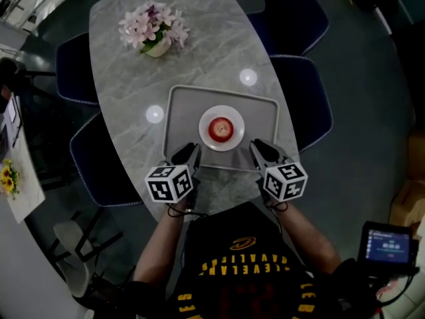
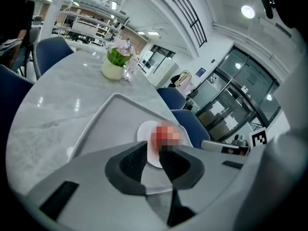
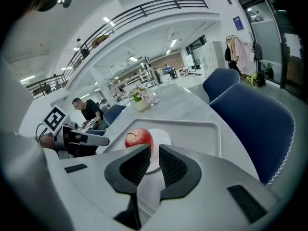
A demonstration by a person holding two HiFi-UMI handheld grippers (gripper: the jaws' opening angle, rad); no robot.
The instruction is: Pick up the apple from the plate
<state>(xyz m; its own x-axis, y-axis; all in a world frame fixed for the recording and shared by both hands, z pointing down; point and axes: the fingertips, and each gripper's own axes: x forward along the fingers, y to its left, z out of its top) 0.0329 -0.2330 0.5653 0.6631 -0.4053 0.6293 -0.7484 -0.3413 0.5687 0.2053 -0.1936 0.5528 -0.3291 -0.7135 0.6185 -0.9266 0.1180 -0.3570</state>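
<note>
Ahead of the left tongs (image 1: 188,153) and right tongs (image 1: 261,149), both held slightly open and empty, the apple (image 1: 220,129) is found midway between them on its plate (image 1: 237,137).

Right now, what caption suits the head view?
Left gripper and right gripper, open and empty, hover by the tray, short of the apple on its plate.

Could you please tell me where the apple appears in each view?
Head view: apple at centre, on the white plate.
Left gripper view: apple lower centre, beyond the left tongs, blurred.
Right gripper view: apple left of centre, beyond the right tongs.
Shared landmark: the grey tray under the plate.
</note>
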